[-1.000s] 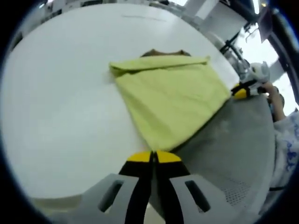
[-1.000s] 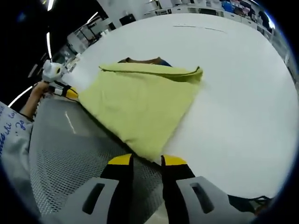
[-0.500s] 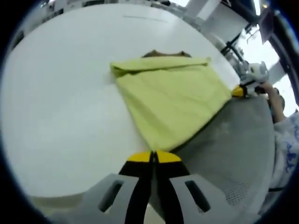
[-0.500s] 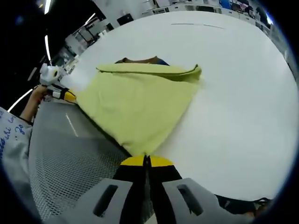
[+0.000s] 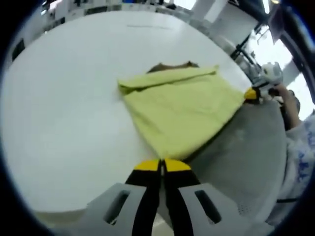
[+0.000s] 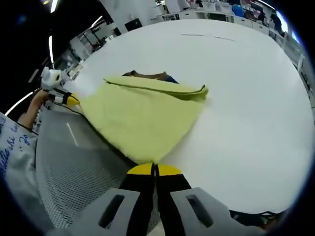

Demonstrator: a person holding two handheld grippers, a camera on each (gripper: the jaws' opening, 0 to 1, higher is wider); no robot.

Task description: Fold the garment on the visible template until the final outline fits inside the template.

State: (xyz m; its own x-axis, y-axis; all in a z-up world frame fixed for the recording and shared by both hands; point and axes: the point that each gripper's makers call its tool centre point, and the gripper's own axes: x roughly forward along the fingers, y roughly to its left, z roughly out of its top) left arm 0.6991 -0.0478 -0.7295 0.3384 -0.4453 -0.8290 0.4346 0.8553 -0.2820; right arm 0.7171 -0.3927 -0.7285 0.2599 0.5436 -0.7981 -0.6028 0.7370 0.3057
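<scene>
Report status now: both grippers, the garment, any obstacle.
Left gripper shut on garment corner. Right gripper shut on the other near corner. Garment partly folded, on white table. No obstacle seen.

My left gripper [image 5: 162, 165] pinches the near corner of a yellow-green garment [image 5: 181, 110]. The garment lies on a white table [image 5: 64, 108]. My right gripper [image 5: 257, 93] meets its far corner.

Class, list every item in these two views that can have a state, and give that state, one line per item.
Left gripper: shut on the garment's near corner.
Right gripper: shut on the garment's other near corner.
Garment: yellow-green, partly folded, far edge turned over, near edge held at both corners.
Template: brown, mostly covered by the garment.
Table: white, bearing the garment.
</scene>
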